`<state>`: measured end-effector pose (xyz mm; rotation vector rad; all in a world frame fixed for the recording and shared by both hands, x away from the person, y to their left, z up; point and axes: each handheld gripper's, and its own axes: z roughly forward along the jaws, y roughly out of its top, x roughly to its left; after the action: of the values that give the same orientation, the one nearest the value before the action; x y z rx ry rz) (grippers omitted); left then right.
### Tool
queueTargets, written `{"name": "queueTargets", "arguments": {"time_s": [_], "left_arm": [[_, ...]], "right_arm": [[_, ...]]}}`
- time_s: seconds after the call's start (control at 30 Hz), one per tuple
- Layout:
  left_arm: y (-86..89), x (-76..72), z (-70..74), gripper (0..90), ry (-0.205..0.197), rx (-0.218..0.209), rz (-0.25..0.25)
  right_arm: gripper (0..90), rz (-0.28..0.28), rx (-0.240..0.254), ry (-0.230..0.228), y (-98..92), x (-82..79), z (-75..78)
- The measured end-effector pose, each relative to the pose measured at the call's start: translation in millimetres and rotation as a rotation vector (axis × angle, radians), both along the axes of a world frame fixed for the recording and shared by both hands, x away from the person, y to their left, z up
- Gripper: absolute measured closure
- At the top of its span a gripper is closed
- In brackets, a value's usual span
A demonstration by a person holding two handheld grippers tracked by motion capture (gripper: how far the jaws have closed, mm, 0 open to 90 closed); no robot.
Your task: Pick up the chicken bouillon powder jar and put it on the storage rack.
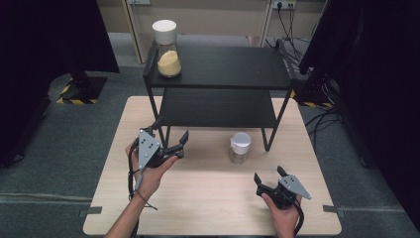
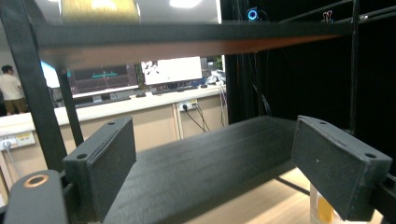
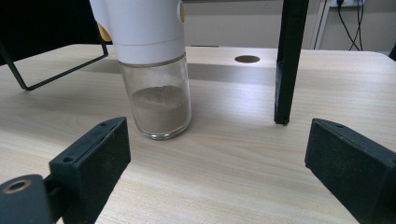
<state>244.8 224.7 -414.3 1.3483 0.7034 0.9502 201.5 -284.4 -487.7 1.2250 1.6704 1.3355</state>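
On the pale table (image 1: 208,198) our shelf (image 1: 223,69) fills the upper centre. Our jar (image 1: 240,148) stands centre-right, free. Both tongs gape empty: left gripper (image 1: 171,136) beside the shelf leg, right gripper (image 1: 269,174) lower right. We risk tipping the jar or clipping that leg.

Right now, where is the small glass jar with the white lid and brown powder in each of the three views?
High view: the small jar stands on the table, right of centre, near the black shelf's front right leg.
Left gripper view: its glass base is at the bottom right.
Right gripper view: the jar is upper left.
Shared landmark: the black shelf frame.
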Motion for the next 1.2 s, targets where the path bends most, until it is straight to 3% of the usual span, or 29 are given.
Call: {"name": "queueTargets", "arguments": {"time_s": [0.47,0.7,0.87,1.03,1.2], "left_arm": [[7.3,-5.5,-45.8,13.0,0.064,0.007,-0.002],[10.5,-3.9,-65.7,12.8,0.158,0.032,0.028],[13.9,-1.1,-84.4,12.4,0.226,0.017,0.037],[16.9,-0.2,-98.0,11.7,0.262,-0.016,0.041],[17.3,0.4,-101.5,11.5,0.276,-0.007,0.040]], "right_arm": [[7.1,-0.003,0.000,-0.004,0.5,-0.8,-0.6],[7.1,-0.003,-0.001,-0.003,0.5,-0.7,-0.4],[7.1,-0.003,0.003,-0.003,-0.1,-0.8,-0.7],[7.1,-0.002,0.008,-0.009,-0.5,-1.7,-1.7],[7.1,-0.001,0.008,-0.008,-1.0,-1.4,-1.6]]}}
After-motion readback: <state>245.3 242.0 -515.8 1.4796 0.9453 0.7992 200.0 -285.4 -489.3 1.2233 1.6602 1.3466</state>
